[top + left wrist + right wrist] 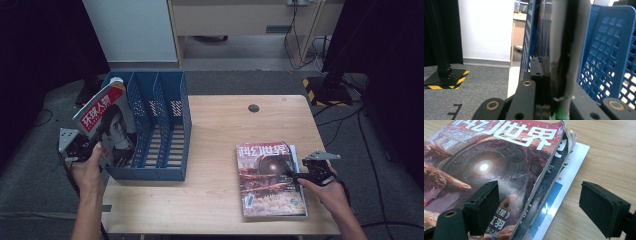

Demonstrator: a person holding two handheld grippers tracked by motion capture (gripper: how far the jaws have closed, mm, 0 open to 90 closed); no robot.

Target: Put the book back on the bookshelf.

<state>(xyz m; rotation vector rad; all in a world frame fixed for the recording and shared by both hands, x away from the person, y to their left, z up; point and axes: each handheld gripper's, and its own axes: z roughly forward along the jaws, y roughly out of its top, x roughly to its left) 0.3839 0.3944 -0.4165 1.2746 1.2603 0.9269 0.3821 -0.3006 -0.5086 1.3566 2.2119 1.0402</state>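
My left claw (82, 150), at left of frame, is clamped on a thin, floppy magazine (107, 125) at the rack (170, 125); right claw (541, 207) gapes over the stack's (270, 180) edge.

A pale wooden bench (215, 165) stands on grey carpet (30, 195). Behind it are a white panel (131, 30) and a light wood cabinet (240, 20); black curtains (45, 40) darken both sides.
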